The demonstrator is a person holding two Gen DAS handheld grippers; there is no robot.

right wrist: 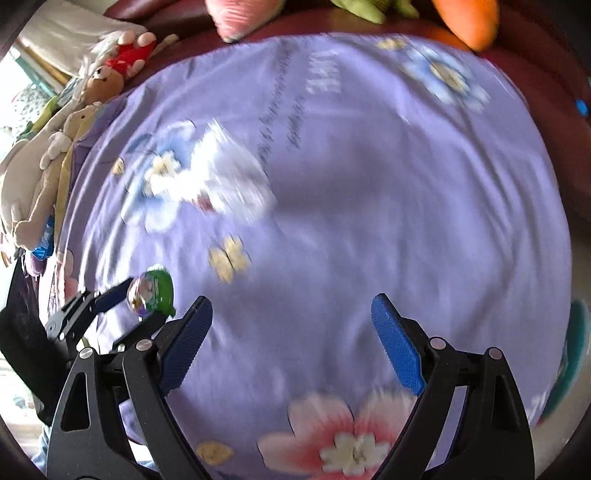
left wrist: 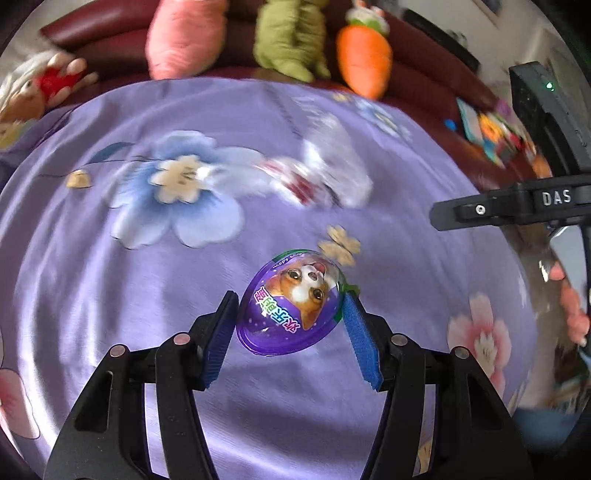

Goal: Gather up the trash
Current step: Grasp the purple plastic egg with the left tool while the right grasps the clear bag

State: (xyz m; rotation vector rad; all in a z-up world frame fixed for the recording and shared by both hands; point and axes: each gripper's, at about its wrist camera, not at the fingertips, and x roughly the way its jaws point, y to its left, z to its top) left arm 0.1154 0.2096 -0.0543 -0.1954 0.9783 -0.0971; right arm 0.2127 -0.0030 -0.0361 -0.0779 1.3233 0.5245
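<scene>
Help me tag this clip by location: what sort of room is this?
Probably a home bedroom or living room: a purple floral sheet is spread flat, plush toys like a carrot line its far edge, against dark red cushioned upholstery.

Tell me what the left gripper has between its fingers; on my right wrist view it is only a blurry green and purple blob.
Observer: A purple plastic egg with a puppy printed on it. Both blue pads of the left gripper touch its sides.
Operator: And the white smear further up the sheet?
Observer: A crumpled clear wrapper with red print. It lies on the purple sheet beyond the egg, and nothing touches it.
</scene>
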